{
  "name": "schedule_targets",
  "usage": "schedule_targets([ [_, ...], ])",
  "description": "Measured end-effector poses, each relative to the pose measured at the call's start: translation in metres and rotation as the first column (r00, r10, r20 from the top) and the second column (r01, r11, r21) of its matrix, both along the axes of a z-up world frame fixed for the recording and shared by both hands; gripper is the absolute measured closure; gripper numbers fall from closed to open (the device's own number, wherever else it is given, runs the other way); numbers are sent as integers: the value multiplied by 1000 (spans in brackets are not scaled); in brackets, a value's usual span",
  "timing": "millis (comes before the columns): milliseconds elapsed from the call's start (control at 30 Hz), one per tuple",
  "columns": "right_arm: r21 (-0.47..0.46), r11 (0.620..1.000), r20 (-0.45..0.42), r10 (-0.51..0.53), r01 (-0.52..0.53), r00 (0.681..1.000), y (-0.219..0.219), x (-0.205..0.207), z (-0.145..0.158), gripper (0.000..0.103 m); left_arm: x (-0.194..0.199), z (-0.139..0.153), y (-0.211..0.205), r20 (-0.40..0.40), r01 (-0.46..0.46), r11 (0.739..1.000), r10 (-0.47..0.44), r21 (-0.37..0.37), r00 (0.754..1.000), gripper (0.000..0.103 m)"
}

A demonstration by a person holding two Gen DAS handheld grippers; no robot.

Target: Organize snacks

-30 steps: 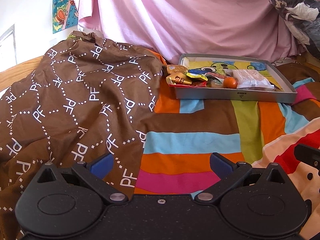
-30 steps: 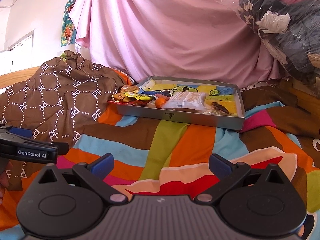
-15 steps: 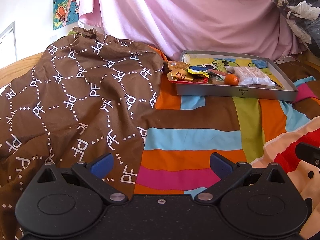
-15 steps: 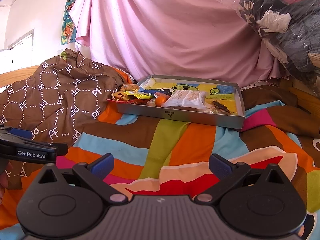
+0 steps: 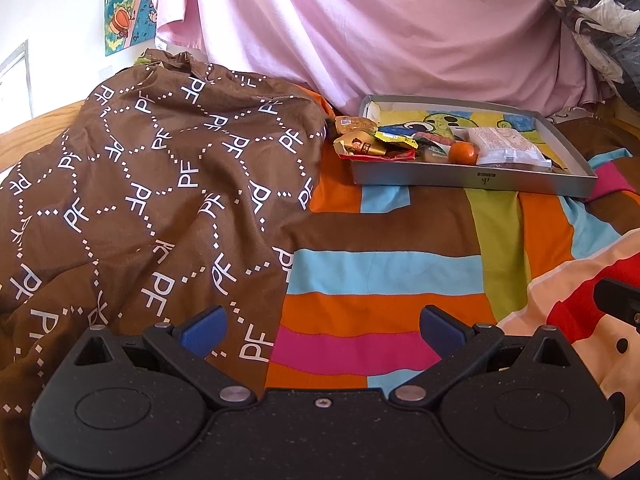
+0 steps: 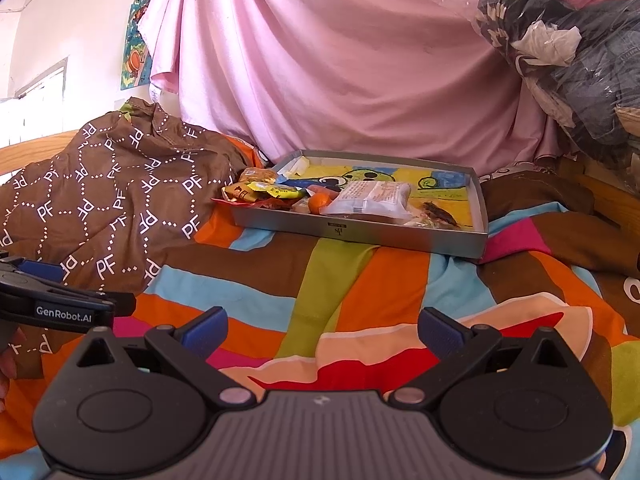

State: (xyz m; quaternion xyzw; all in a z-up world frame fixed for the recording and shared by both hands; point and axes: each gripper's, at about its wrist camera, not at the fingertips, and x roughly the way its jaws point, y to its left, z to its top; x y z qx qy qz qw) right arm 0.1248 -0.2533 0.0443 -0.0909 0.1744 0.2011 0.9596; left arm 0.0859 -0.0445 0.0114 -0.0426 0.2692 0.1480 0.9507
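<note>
My left gripper (image 5: 322, 326) and right gripper (image 6: 322, 326) hover with fingers spread, empty, above the striped bedspread (image 5: 380, 268). Ahead lies the grey tray (image 5: 472, 178) of snacks: a mandarin (image 5: 463, 153), a white packet (image 5: 506, 147), and a gold wrapper (image 5: 360, 146) hanging over its left rim. Only my right view shows the dark snack (image 6: 438, 212) behind the packet, and the left gripper's side marked "GenRobot.AI". A brown patterned cloth (image 5: 152, 184) lies left.
</note>
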Motion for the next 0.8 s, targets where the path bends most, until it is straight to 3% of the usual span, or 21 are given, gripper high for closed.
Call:
schedule_targets([
  [800, -14, 1000, -7, -6, 6, 1000, -2, 2, 0, 0, 3, -1, 1, -8, 3, 1000, -3, -4, 1000, 1],
])
